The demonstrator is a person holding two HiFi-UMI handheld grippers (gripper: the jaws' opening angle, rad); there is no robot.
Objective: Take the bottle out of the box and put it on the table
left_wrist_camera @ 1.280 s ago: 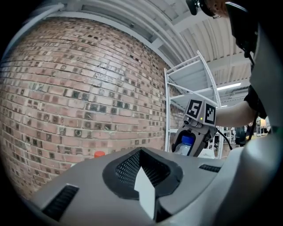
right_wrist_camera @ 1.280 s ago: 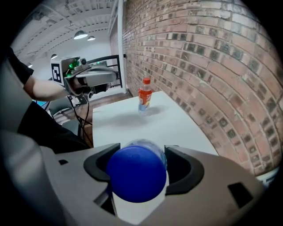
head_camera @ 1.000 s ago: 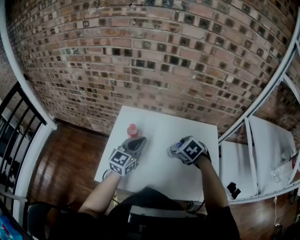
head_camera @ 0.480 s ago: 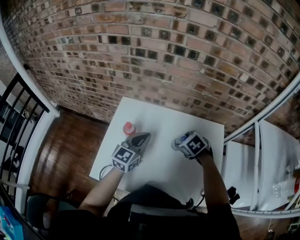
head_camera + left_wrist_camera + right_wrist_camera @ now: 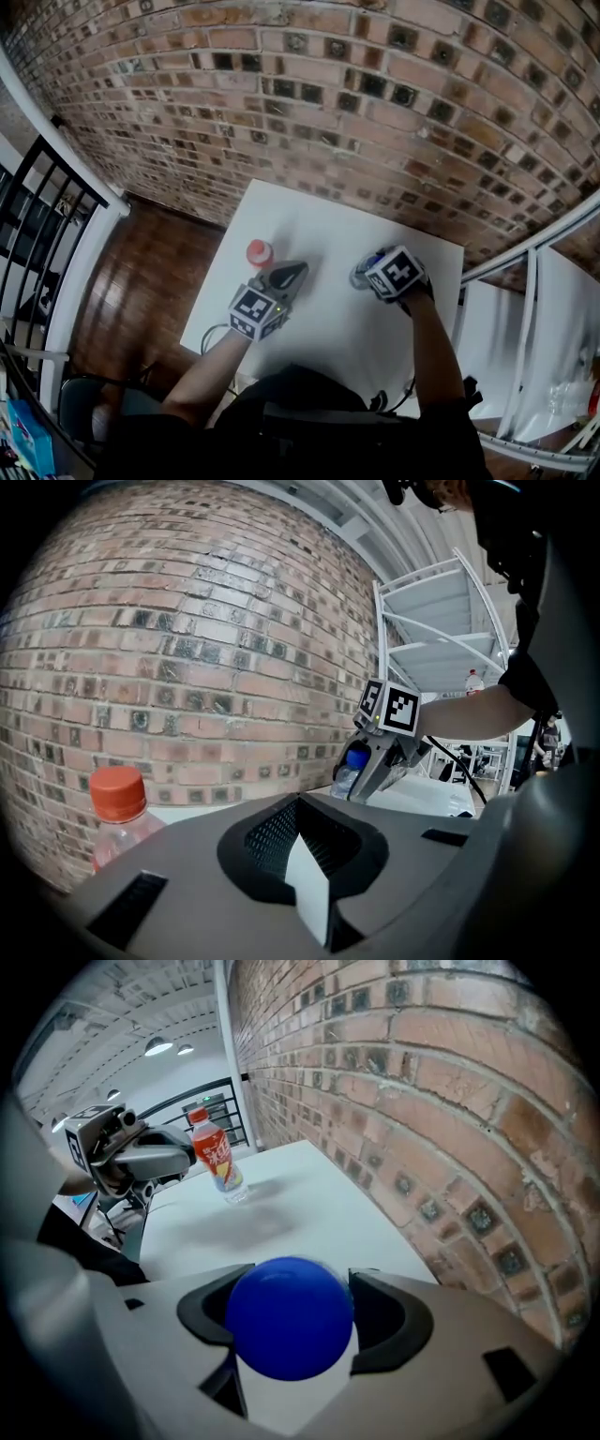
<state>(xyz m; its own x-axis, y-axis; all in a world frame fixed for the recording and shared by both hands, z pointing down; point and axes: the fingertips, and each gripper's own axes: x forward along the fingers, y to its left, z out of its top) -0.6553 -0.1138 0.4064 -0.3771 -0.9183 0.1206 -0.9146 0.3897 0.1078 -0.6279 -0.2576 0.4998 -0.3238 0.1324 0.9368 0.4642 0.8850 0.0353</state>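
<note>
Rough brick wall [image 5: 328, 112], smooth white table [image 5: 323, 333] — right gripper [image 5: 364, 276] clamps a round blue-capped plastic bottle [image 5: 289, 1316]; left gripper [image 5: 292, 273], closed and empty, has edged off the red-capped bottle [image 5: 259, 252].

Open tabletop [image 5: 319, 225] right of red-capped bottle [image 5: 259, 253]

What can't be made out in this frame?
- Blue-capped bottle: in the right gripper view its body is hidden beneath its own cap and the right hand-held gripper; in the head view it sits mostly under that gripper.
- Red-capped bottle: the label print is too small to read; the left hand-held gripper cuts off its lower part in the left gripper view.
- Box: in no view.
</note>
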